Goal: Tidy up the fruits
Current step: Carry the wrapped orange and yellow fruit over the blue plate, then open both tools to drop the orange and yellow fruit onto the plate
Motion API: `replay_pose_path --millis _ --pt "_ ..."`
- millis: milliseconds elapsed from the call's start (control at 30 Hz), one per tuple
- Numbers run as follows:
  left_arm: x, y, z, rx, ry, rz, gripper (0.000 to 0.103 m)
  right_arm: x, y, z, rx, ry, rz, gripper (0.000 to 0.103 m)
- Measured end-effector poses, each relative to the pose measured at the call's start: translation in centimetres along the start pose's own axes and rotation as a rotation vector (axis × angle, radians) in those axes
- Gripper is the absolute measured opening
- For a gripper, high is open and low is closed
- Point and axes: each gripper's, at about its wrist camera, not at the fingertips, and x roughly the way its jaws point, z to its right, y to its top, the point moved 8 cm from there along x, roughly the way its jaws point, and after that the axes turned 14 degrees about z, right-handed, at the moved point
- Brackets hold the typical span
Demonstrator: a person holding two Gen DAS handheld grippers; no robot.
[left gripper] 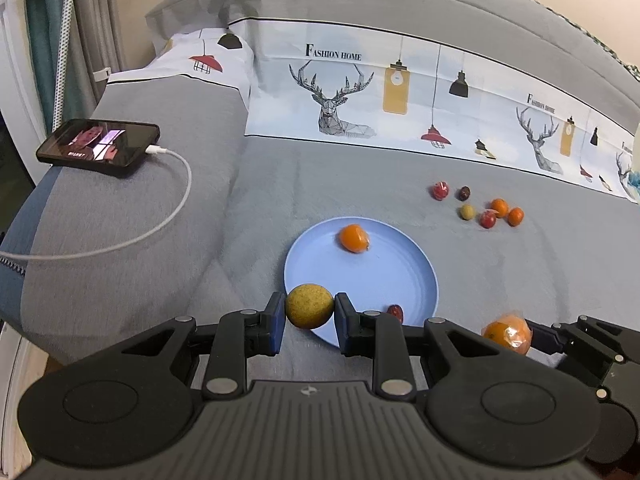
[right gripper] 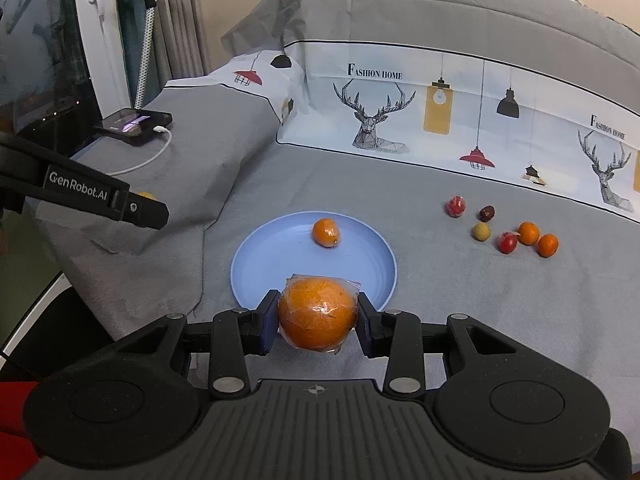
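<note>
Two hand-held grippers above a bed (left gripper: 360, 168) covered in a grey spread with a printed band of deer and lamps. The left gripper (left gripper: 310, 312) is clenched on a speckled yellow fruit (left gripper: 309, 305), held over the near left rim of a blue plate (left gripper: 400, 276). The right gripper (right gripper: 317, 316) grasps a plastic-wrapped orange (right gripper: 317, 312) above the plate's near edge. On the plate lie a small orange fruit (left gripper: 353, 238) toward the far side and a small dark red fruit (left gripper: 395, 312) near the front rim, partly hidden by the left gripper. To the right of the plate, well apart from it, six small fruits (right gripper: 506, 229) lie loose on the spread: two red, one dark brown, one yellowish, two orange. A phone (left gripper: 98, 147) with a white cable (left gripper: 168, 216) plugged in rests on the raised grey fold at far left.
</note>
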Motion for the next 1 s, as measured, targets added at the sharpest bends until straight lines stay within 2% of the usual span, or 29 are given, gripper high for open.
replay_pose_path --millis 467,1000 --pt "7.0 1.8 0.7 0.033 0.0 -0.032 0.029 5.8 0.3 0.6 0.022 0.009 -0.034 0.041" --pt "16.3 -0.2 0.8 0.083 0.009 -0.147 0.029 13.7 -2.0 2.3 0.021 0.012 -0.135 0.041"
